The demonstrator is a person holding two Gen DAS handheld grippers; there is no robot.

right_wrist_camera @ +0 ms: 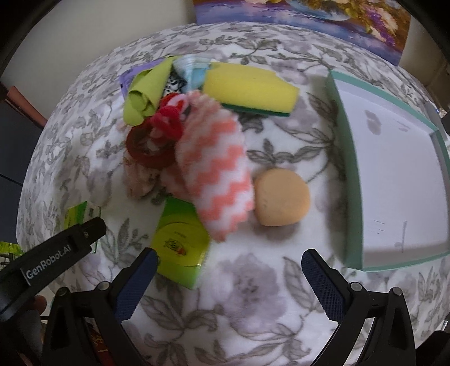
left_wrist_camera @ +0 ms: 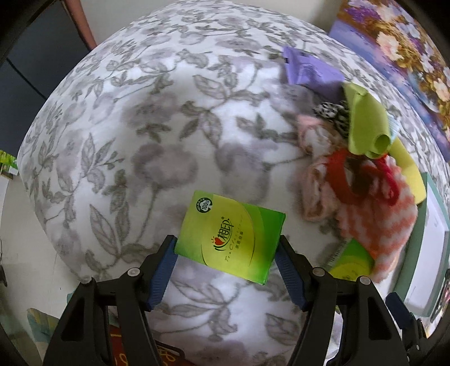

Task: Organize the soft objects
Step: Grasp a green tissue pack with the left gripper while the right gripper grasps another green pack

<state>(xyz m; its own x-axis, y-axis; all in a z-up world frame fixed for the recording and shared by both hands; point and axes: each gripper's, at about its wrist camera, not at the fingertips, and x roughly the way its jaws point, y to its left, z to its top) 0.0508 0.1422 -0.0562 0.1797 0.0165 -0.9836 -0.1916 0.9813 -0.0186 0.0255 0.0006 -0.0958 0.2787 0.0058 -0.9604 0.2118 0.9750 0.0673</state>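
My left gripper is shut on a green tissue pack, its blue pads pressing the pack's two short sides above the floral blanket. In the right wrist view the same pack shows beside the left gripper's black body. My right gripper stands open over bare blanket with nothing between its fingers. A second green tissue pack lies just past its left finger, partly under a pink-and-white zigzag cloth. A round tan sponge lies to the right of the cloth.
Behind the cloth is a pile: a yellow sponge, a lime cloth, red hair ties and a purple packet. A teal-rimmed white box lies at the right. A flower painting leans at the back.
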